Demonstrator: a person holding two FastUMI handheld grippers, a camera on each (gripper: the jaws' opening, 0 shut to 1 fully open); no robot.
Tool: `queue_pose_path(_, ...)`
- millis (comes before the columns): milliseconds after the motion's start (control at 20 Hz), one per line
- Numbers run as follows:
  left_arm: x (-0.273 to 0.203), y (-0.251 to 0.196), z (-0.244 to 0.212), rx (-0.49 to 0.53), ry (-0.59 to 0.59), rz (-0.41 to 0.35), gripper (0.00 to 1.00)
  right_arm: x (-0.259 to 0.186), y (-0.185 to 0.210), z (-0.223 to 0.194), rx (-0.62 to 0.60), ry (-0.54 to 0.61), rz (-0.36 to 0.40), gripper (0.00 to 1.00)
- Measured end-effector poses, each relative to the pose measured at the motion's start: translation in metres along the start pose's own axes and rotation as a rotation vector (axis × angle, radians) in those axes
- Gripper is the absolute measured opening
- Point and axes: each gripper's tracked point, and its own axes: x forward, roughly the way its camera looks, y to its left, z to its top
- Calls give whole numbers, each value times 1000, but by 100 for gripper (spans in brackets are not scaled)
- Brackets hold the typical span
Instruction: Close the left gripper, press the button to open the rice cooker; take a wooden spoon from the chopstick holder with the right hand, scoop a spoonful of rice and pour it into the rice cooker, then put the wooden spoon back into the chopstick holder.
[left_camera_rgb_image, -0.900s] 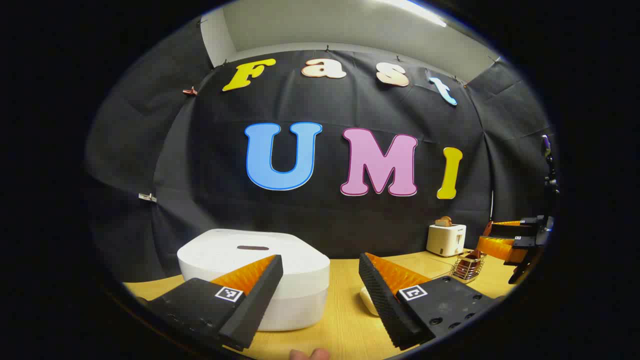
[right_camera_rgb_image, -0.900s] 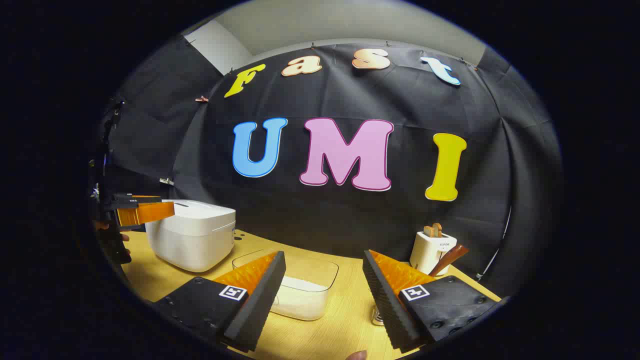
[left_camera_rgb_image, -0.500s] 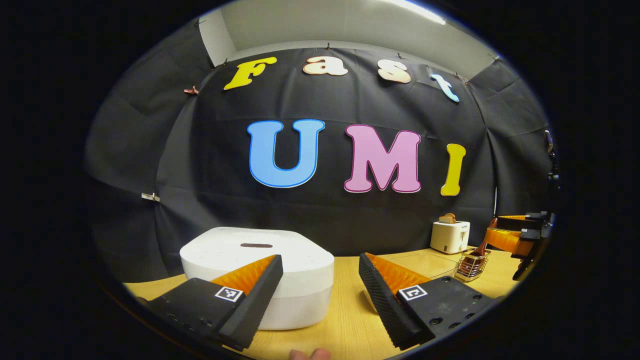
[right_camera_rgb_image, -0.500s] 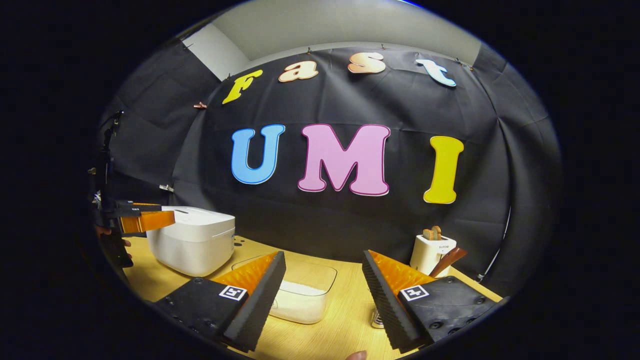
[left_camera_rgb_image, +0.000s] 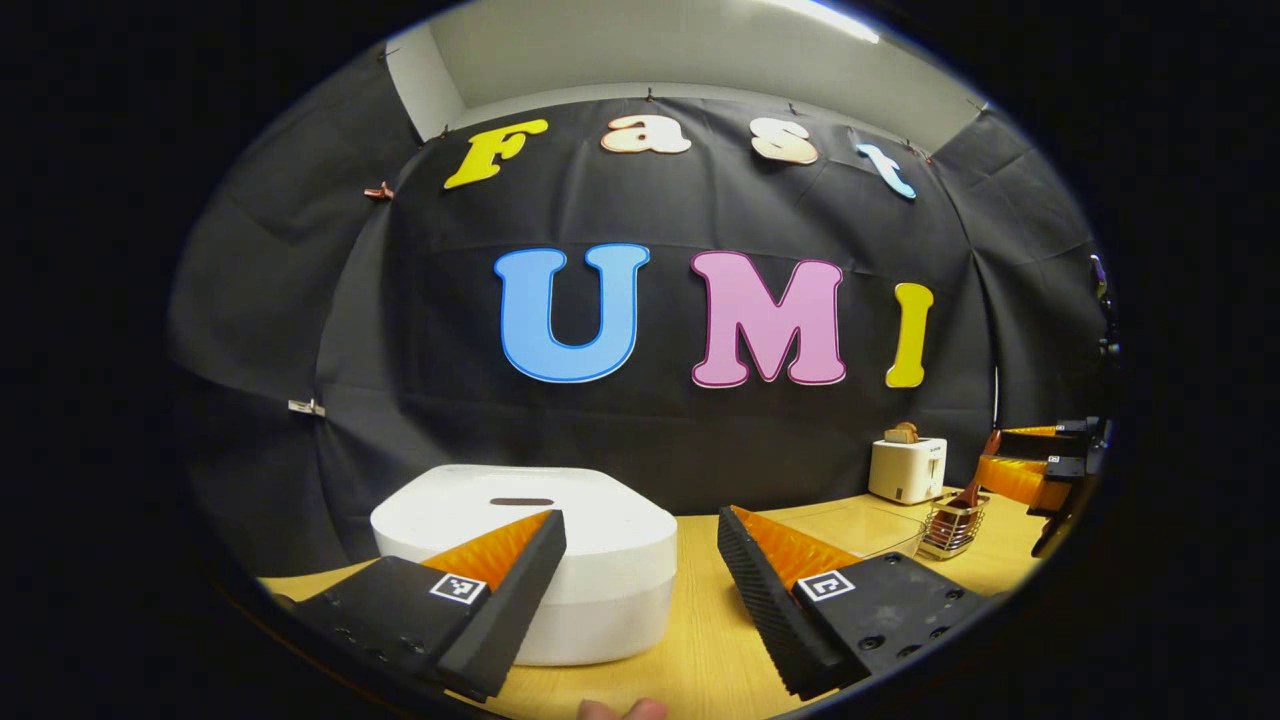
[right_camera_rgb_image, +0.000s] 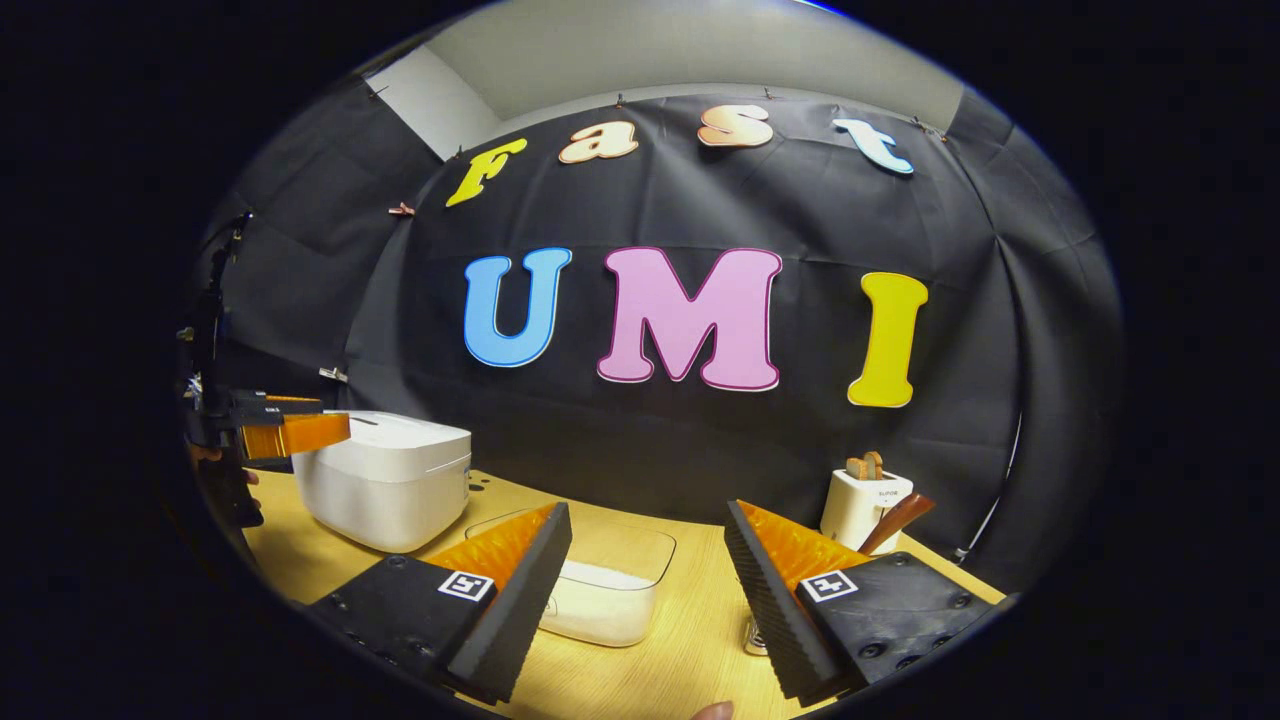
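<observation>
While the lid of the white rice cooker (left_camera_rgb_image: 530, 560) is down, the left gripper (left_camera_rgb_image: 640, 590) hovers just in front of it with its jaws wide apart and nothing between them. The task asks for closed jaws before the press; left apart, the fingers would likely straddle or glance off the button, and a push on the body rather than the button could slide the cooker along the tabletop (left_camera_rgb_image: 700, 650). Which mark on the lid is the button cannot be told; a dark slot shows on top. The clear container of rice (right_camera_rgb_image: 610, 590) lies just beyond the right gripper (right_camera_rgb_image: 650, 590), likewise wide open and empty, and a careless swing could tip it. Farther right stands a white toaster (right_camera_rgb_image: 858, 505), bearing small print too fine to read. The wire chopstick holder (left_camera_rgb_image: 950, 527) carries the wooden spoon (right_camera_rgb_image: 895, 520), tilted; a poor grasp could topple the light holder. Square coded markers sit on both grippers; no brand is legible.
</observation>
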Motion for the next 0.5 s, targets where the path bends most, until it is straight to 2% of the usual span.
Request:
queue_pose_path(100,4,10,16,21,-25,17,97,0,0,0,-1,0,1,95)
queue_pose_path(200,11,19,34,0,-52,21,89,0,-1,0,-5,-1,-2,95)
queue_pose_path(300,20,21,49,-4,-60,-16,56,0,-2,-1,-10,-1,-4,95)
queue_pose_path(450,37,51,65,7,-52,27,11,-1,-3,-3,-9,2,-4,95)
queue_pose_path(500,44,58,68,0,-36,34,5,-1,-4,-4,-10,2,-6,95)
